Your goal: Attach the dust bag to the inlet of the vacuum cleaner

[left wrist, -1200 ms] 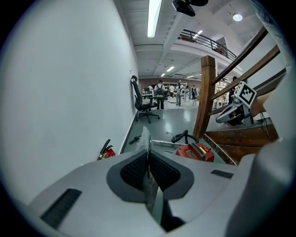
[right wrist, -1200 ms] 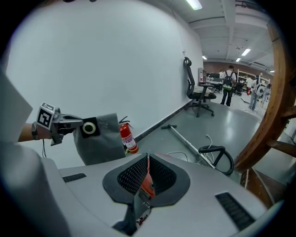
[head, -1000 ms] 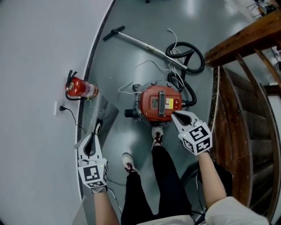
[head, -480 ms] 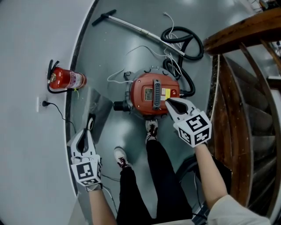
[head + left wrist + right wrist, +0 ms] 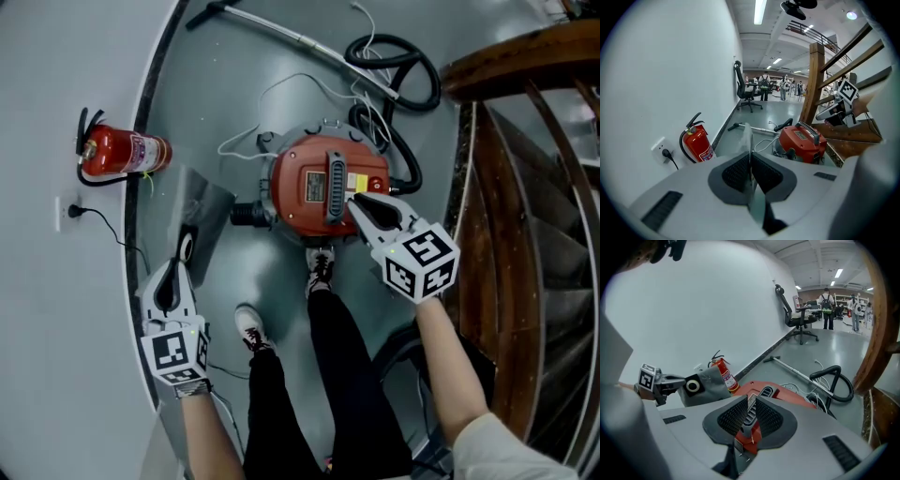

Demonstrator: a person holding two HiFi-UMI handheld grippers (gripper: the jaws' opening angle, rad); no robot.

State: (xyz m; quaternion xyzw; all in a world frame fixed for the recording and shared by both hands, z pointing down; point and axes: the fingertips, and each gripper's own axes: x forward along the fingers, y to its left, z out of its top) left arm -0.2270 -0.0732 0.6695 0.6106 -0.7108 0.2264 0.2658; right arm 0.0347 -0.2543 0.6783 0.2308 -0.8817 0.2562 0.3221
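Left gripper [image 5: 175,266] over glossy floor [image 5: 216,84]

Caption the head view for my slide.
Left gripper holds the grey dust bag near the inlet of the red vacuum cleaner.

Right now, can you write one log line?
left gripper: shut on dust bag | right gripper: just been opening, empty, above vacuum cleaner

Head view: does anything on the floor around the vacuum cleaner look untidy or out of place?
Yes. Behind the vacuum cleaner, the white cord and the black hose lie in loose, overlapping loops, and the wand lies flat on the floor. Nothing looks spilled or broken.
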